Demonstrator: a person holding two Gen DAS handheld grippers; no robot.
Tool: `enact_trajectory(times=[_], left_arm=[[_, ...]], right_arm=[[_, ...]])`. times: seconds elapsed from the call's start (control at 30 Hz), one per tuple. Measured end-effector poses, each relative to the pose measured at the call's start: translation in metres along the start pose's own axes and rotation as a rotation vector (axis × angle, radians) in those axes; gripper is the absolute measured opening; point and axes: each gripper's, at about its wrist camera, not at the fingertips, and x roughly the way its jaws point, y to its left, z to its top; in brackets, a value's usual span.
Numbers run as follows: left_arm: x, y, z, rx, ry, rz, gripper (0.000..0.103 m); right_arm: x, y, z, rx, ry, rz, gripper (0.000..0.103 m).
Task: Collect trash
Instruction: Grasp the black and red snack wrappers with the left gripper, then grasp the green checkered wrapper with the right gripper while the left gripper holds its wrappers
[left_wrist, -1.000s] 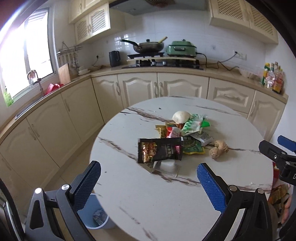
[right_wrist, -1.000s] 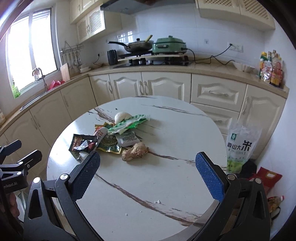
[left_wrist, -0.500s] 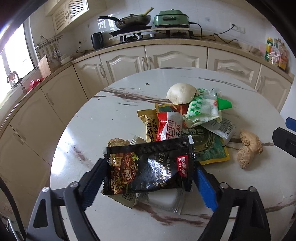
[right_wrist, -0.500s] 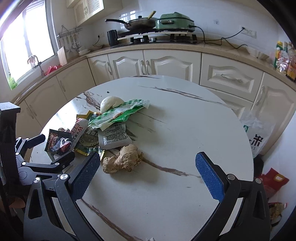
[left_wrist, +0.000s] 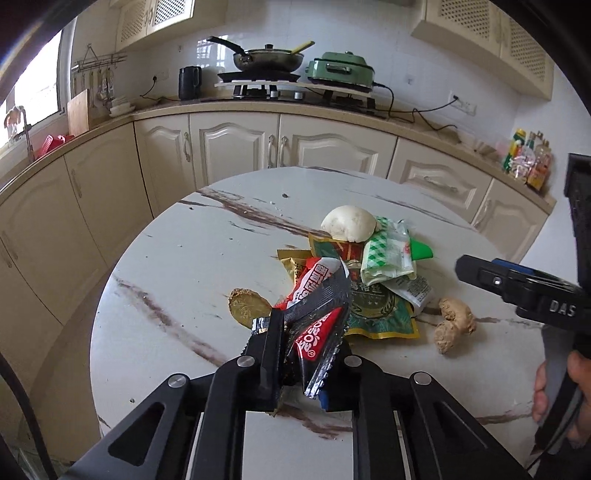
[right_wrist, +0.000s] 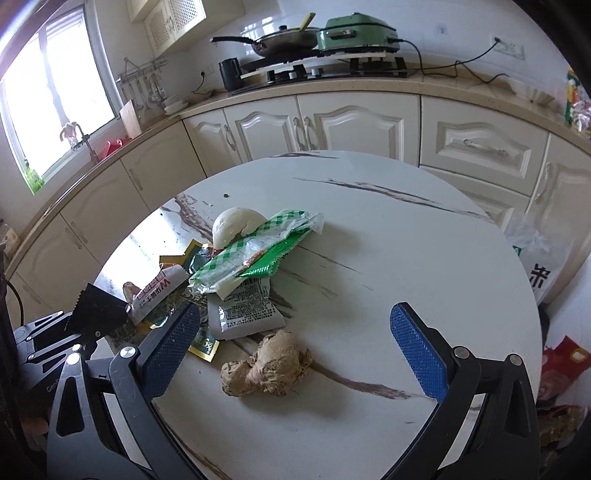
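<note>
— What's on that round marble table (right_wrist: 388, 236)?
— A heap of wrappers (right_wrist: 255, 254), a white bun (right_wrist: 231, 225) touching them, a ginger root (right_wrist: 267, 365) just beside, and a gold disc (left_wrist: 245, 306).

Near worktop (right_wrist: 369, 424): bare marble between the wide-set fingers of the right tool (right_wrist: 295, 350), apart from the ginger root (right_wrist: 269, 363) lying there.
Right half: clear to the far rim.
Left of centre: blocked by the wrapper heap (right_wrist: 255, 258) with a white bun (right_wrist: 231, 227) behind it.
Left tool (left_wrist: 303, 354): clamped on a crumpled black wrapper (left_wrist: 317, 317) at the heap's near edge.
Far left worktop: open, one round gold packet (left_wrist: 247, 306) beside the heap.
</note>
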Motion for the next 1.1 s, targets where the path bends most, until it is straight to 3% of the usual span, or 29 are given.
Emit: enact_trajectory(times=[0.17,0.4,0.5,0.53,0.6,0.67,0.83,1.1], left_arm=[[-0.017,0.016,-0.007,-0.014,-0.014,-0.033,0.008],[-0.042,0.037,-0.013,-0.053,-0.037,-0.106,0.008],[-0.048,0.040,-0.014,-0.053,-0.047,-0.107,0.008],[-0.051,0.042,-0.015,-0.056,-0.054,-0.118,0.008],[-0.058,0.043,-0.016,-0.066,-0.059,-0.133,0.008],[-0.065,0.041,-0.016,-0.061,-0.069,-0.128,0.008],[-0.081,0.038,-0.015,-0.068,-0.094,-0.121,0.008],[-0.131,0.041,-0.027,-0.080,-0.154,-0.125,0.008]], right_arm=[[0.031,0.012,0.018,0.024,0.045,0.044,0.103],[0.077,0.004,0.033,0.158,0.138,0.156,0.100],[0.091,0.000,0.032,0.195,0.162,0.197,0.066],[0.092,-0.001,0.031,0.199,0.157,0.196,0.051],[0.097,-0.006,0.031,0.226,0.162,0.228,0.045],[0.093,-0.008,0.031,0.220,0.131,0.244,0.027],[0.056,-0.010,0.027,0.188,0.018,0.241,0.014],[-0.022,0.015,0.017,0.117,-0.101,0.260,0.013]])
